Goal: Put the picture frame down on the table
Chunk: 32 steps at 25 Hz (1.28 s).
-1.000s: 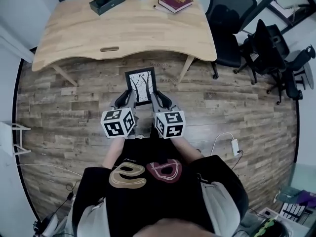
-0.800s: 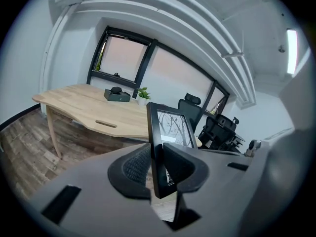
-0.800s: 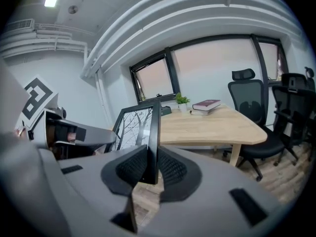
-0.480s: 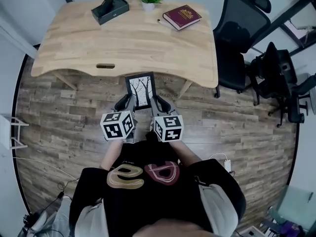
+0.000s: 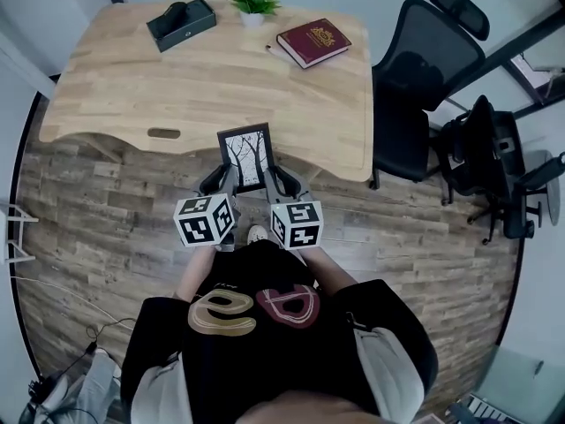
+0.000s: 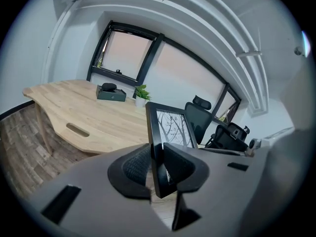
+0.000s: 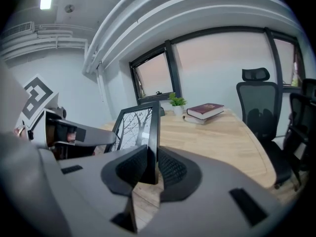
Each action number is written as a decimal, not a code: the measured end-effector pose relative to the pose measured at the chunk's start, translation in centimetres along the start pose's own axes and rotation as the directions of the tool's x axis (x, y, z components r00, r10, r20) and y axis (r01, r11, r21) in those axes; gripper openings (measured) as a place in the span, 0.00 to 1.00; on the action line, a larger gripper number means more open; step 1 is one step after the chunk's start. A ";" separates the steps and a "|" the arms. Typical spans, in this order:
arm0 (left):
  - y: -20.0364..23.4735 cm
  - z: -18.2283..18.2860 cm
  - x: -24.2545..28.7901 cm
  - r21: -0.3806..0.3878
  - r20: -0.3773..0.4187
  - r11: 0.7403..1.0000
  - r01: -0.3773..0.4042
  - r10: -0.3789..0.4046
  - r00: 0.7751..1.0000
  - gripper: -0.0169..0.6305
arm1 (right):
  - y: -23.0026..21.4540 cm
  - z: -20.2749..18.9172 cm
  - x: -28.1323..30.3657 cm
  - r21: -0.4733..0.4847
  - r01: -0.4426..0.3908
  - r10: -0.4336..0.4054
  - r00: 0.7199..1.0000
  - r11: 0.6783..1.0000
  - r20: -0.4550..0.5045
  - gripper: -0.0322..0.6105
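Note:
The black picture frame [image 5: 246,156] with a bare-tree print is held upright in the air over the near edge of the wooden table [image 5: 132,87]. My left gripper [image 5: 227,182] is shut on the frame's left edge [image 6: 154,147]. My right gripper [image 5: 269,180] is shut on its right edge [image 7: 152,142]. In the left gripper view my left gripper [image 6: 157,169] pinches the frame's lower corner between its ribbed pads. My right gripper [image 7: 152,168] does the same from the other side.
On the table's far side stand a black box [image 5: 180,22], a small potted plant [image 5: 251,3] and a dark red book [image 5: 312,41]. A slot [image 5: 164,134] is cut near the table's front edge. Black office chairs [image 5: 422,87] stand to the right on the wood floor.
The person has stepped closer to the table. The frame, held by both grippers, has gone from over the floor to over the table's near edge.

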State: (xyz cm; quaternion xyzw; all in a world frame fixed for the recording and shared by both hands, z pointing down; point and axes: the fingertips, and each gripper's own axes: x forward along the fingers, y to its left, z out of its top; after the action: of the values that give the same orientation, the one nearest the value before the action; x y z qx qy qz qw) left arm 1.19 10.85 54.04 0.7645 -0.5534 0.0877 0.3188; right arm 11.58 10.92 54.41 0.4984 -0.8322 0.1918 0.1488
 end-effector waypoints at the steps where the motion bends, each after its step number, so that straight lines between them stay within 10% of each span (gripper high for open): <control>1: 0.0 -0.1 0.3 -0.008 -0.002 1.000 -0.003 0.002 1.000 0.16 | -0.3 0.0 0.2 -0.002 -0.001 0.001 1.000 1.000 -0.004 0.17; 17: -0.3 1.6 5.3 0.008 -0.044 1.000 0.030 -0.030 0.999 0.16 | -3.7 1.1 2.9 0.034 0.056 -0.055 0.998 0.998 -0.016 0.17; 32: 8.6 11.8 11.9 0.051 -0.054 0.996 0.069 -0.067 0.996 0.16 | -1.8 7.9 15.8 0.023 0.085 -0.085 0.996 0.996 -0.022 0.17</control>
State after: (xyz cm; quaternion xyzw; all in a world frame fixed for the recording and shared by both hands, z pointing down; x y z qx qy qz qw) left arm -4.73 -7.02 54.02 0.7885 -0.5159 0.1115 0.3157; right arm 5.47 -5.77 54.73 0.5331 -0.8064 0.2003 0.1596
